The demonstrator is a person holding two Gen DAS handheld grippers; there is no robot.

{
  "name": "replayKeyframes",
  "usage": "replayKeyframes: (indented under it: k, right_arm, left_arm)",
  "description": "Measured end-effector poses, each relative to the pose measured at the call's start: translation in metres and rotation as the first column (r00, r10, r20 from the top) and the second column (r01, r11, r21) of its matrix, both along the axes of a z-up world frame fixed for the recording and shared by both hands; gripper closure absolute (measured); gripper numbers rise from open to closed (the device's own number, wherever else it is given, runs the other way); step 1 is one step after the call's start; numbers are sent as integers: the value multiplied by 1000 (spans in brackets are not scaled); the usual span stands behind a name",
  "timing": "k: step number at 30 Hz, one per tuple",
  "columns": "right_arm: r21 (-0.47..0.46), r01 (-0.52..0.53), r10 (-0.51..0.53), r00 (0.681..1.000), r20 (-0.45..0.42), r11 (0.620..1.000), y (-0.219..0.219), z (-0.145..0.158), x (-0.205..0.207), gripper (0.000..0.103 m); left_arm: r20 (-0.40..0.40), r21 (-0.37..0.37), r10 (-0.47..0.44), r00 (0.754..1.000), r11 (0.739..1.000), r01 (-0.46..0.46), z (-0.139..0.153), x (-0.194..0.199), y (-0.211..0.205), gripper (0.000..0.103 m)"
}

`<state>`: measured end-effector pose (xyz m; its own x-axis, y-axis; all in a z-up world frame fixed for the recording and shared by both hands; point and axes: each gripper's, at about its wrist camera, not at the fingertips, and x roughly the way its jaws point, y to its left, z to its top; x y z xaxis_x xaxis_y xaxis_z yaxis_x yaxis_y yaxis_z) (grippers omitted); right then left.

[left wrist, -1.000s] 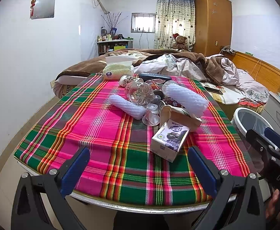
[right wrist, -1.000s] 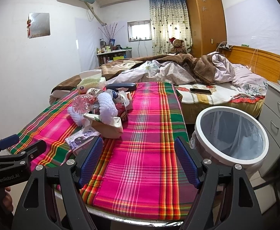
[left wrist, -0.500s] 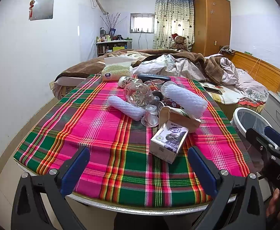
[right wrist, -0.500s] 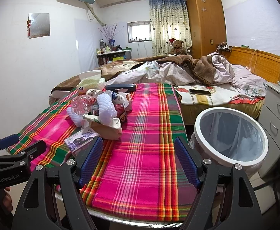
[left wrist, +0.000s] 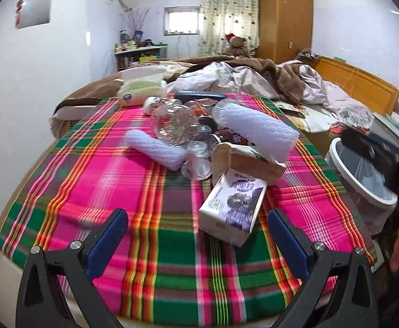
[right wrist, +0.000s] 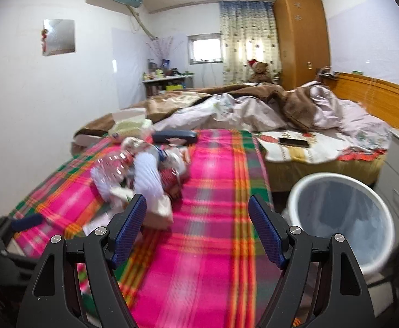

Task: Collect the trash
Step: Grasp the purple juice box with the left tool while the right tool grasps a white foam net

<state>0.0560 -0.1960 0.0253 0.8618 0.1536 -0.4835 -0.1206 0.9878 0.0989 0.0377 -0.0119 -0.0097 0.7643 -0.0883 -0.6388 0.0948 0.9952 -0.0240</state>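
Plaid-clothed tabletop [left wrist: 95,180] holds heaped trash; left claw [left wrist: 196,242] and right claw [right wrist: 196,229] both gape empty, white round bin [right wrist: 385,210] beside

Two fisheye views, each looking forward between its own claw's fingers. The left wrist view sits low at the near edge of the plaid-covered worktop [left wrist: 150,278], facing the trash pile [left wrist: 216,147] close ahead. The right wrist view looks from farther right, sharing the pile, white bin [right wrist: 339,218] and bed [right wrist: 254,109].
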Motion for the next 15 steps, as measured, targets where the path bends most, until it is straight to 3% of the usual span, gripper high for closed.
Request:
replayKeyframes:
  k: [15]
  right_arm:
    - [11, -195, 195, 974, -112, 981, 36, -13, 51, 24]
  left_arm:
    - [-100, -31, -104, 989, 994, 102, -23, 39, -11, 3]
